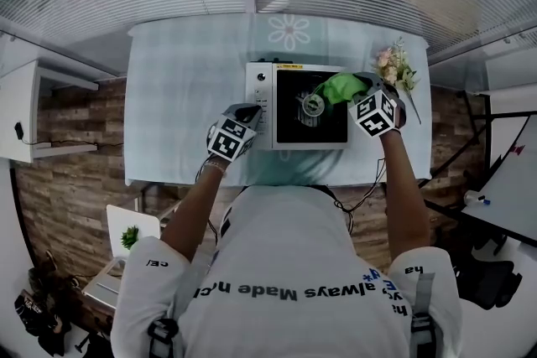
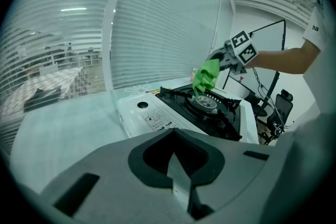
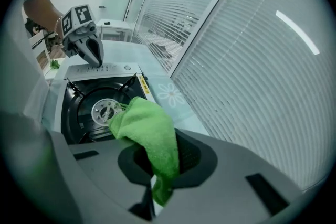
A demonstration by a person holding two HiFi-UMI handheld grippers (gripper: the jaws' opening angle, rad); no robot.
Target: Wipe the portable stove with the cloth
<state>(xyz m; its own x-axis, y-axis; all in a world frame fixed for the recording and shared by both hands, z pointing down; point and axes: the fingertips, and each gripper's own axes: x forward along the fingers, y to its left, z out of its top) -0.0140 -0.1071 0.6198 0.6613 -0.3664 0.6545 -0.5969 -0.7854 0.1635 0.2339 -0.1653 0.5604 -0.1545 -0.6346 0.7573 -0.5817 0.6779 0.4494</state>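
Head view: the portable stove [image 1: 289, 128] sits on a pale table [image 1: 185, 96]. It has a white body, a black recessed top and a round metal burner [image 1: 313, 105] in the middle. The cloth [image 1: 339, 86], bright green and bunched, lies over the stove's far right part, with its edge just beside the burner. The right gripper [image 1: 359, 88] holds it from the stove's right side. The left gripper [image 1: 250, 111] rests at the stove's left edge, by the white control panel [image 1: 261, 96]. A small bunch of flowers [image 1: 396, 67] stands just right of the stove.

Left gripper view: this gripper's jaws are pressed together with nothing between them. Beyond them lies the stove, its white panel nearest. Above the burner the green cloth hangs in soft folds from the other gripper's tips, and its lower end reaches down to the burner.

Right gripper view: the jaws pinch the cloth. Its fluffy green pile fills the gap between them. One end trails out below the jaws, and the larger fold drapes forward over the near side of the stove, next to the burner. The left gripper points down at the stove's far edge, over the control panel, with its tips together.
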